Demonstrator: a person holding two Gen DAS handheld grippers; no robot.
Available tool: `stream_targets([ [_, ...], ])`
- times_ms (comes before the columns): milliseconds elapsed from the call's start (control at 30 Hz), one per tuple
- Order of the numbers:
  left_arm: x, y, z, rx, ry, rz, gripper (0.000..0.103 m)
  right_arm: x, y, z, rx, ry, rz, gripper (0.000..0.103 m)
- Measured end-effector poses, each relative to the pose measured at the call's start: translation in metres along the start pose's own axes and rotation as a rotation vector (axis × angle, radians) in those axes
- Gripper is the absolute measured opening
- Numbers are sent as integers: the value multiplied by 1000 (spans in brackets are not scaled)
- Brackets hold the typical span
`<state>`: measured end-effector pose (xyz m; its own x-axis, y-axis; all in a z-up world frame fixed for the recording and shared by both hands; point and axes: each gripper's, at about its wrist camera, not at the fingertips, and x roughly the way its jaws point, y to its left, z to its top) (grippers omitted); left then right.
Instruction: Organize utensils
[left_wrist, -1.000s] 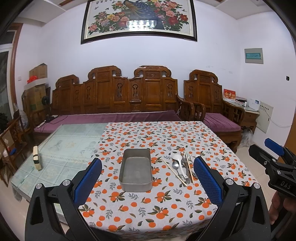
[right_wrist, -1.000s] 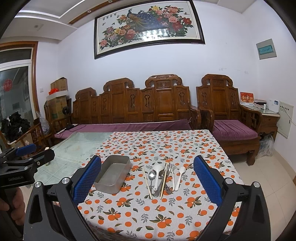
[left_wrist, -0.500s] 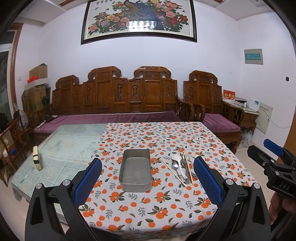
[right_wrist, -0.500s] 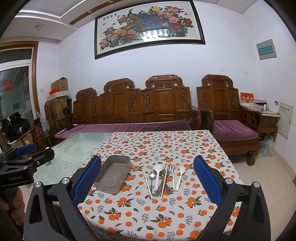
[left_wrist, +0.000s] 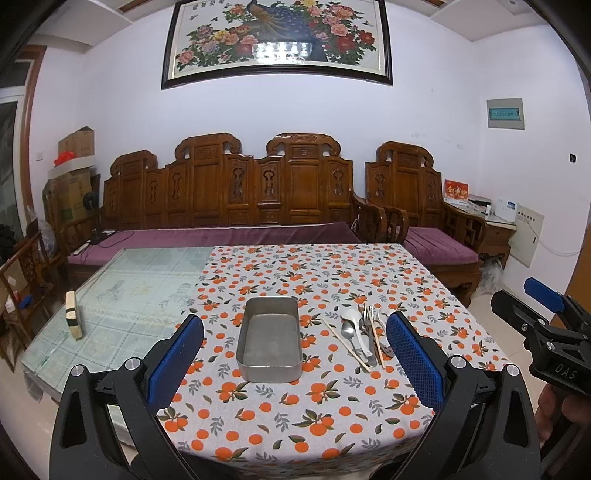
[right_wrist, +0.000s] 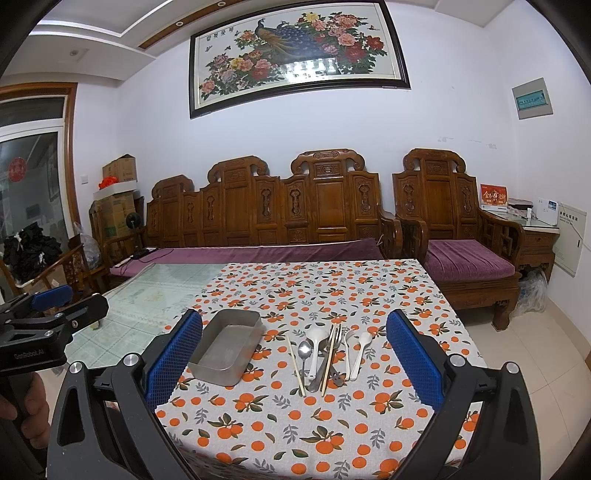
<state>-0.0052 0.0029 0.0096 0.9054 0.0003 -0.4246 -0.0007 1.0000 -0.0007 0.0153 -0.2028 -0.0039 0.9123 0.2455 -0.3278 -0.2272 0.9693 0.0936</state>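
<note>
Your left gripper (left_wrist: 295, 363) stands wide, blue pads spread and nothing between them; it hangs above the near table edge, lined up on the empty rectangular metal tray (left_wrist: 269, 343). Your right gripper (right_wrist: 293, 360) is equally wide and empty, held back at the same near edge, its axis pointing at the loose pile of utensils (right_wrist: 327, 356). That split looks deliberate: one tool faces the container, the other the items to go in. Nothing is gripped yet, so the task reads as not begun. The tray sits on the orange-patterned tablecloth (left_wrist: 295, 413), long side running near to far, just left of the pile and apart from it. In the pile: a white plastic spoon (right_wrist: 317, 341), a small steel spoon (right_wrist: 304, 350), a pair of pale wooden chopsticks (right_wrist: 295, 363), a metal fork (right_wrist: 338, 336) and a second white spoon (right_wrist: 362, 347), all roughly parallel, handles pointing near. Several overlap in the middle, so which lies on top is unclear. The outer chopstick and the right white spoon lie freest; judge those the easiest first picks. Left of the cloth, bare glass tabletop (left_wrist: 122, 295); beyond, a carved wooden bench (left_wrist: 258, 199).
</note>
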Motion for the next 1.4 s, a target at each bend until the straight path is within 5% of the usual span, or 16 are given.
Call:
stream_targets([
  [933,0,-1,-1,-2,-1,-2,96,0,1,0,-1,5,0,100],
  [1400,48,-4,-18,-5,106,-36,96,35,-14,-15,-8,68,-20,100],
])
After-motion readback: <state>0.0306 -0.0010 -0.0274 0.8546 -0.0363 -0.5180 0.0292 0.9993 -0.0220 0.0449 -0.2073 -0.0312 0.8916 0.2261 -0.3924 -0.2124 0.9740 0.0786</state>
